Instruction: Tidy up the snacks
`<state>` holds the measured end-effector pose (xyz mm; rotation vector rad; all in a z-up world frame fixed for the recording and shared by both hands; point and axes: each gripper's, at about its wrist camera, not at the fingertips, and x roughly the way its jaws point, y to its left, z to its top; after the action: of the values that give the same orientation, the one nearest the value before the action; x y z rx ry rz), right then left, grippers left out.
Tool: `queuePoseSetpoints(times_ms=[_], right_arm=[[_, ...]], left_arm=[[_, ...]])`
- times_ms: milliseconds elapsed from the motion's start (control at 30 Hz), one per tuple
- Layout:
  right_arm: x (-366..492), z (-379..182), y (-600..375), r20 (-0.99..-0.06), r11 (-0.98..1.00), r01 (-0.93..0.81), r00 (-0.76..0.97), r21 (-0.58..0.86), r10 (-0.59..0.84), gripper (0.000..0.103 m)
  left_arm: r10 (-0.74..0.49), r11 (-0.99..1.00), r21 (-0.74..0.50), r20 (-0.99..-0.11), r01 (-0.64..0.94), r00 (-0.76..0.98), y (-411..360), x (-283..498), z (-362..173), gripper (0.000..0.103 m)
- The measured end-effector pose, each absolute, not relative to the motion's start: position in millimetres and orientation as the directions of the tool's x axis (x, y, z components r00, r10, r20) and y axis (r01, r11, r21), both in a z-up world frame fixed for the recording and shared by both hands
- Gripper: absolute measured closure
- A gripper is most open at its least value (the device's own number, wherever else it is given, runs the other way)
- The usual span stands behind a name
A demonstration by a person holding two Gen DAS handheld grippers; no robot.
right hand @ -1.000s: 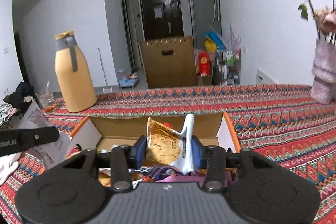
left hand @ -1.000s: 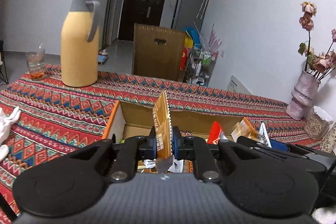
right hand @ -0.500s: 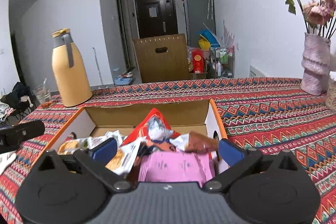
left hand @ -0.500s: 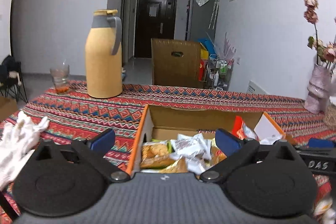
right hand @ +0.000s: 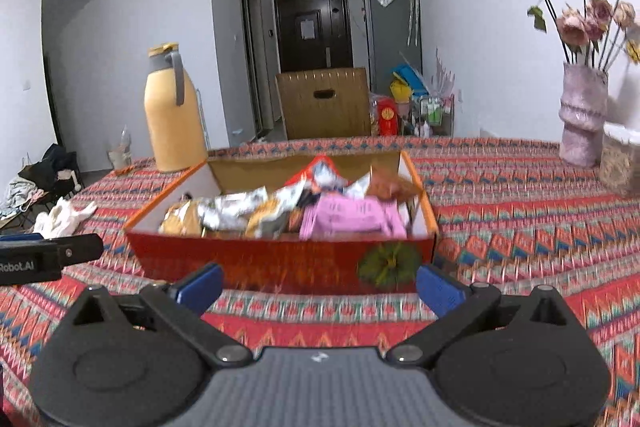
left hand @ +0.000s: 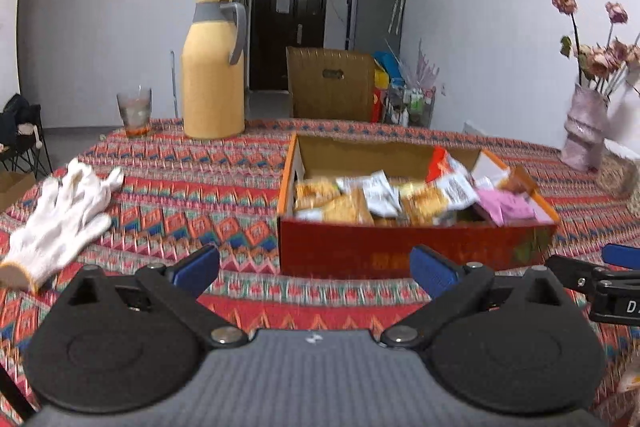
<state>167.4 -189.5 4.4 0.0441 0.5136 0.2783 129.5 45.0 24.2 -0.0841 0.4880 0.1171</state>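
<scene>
A red cardboard box [left hand: 400, 247] with an orange rim stands on the patterned tablecloth, filled with several snack packets [left hand: 360, 195]: orange cracker packs, silver ones, a pink pack [right hand: 348, 217]. My left gripper [left hand: 314, 269] stands open and empty just in front of the box's near wall, towards its left half. My right gripper [right hand: 318, 285] is open and empty too, before the same wall [right hand: 280, 263]. Each gripper's fingertip shows at the edge of the other's view.
A yellow thermos jug [left hand: 214, 71] and a glass [left hand: 135, 110] stand at the table's far left. A white cloth glove [left hand: 64, 215] lies left of the box. A pink vase with dried roses [right hand: 582, 115] and a woven basket [right hand: 620, 163] stand at the right.
Both grippers opened and let their snack packets drop into the box. Both then drew back from above the box to in front of its near wall.
</scene>
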Motion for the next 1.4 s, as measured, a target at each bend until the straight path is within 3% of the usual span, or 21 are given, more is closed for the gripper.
queuePoseSetpoints(times_ms=[500, 1400], right_arm=[[134, -21, -196, -0.536, 0.961, -0.238, 0.797, 0.142, 0.277, 0.000], [131, -24, -196, -0.540, 0.961, -0.235, 0.795, 0.147, 0.277, 0.000]], left_arm=[[0.039, 0.994, -0.067, -0.539, -0.088, 0.842, 41, 93, -8, 0.000], [0.022, 0.994, -0.081, -0.528, -0.076, 0.849, 41, 86, -9, 0.000]])
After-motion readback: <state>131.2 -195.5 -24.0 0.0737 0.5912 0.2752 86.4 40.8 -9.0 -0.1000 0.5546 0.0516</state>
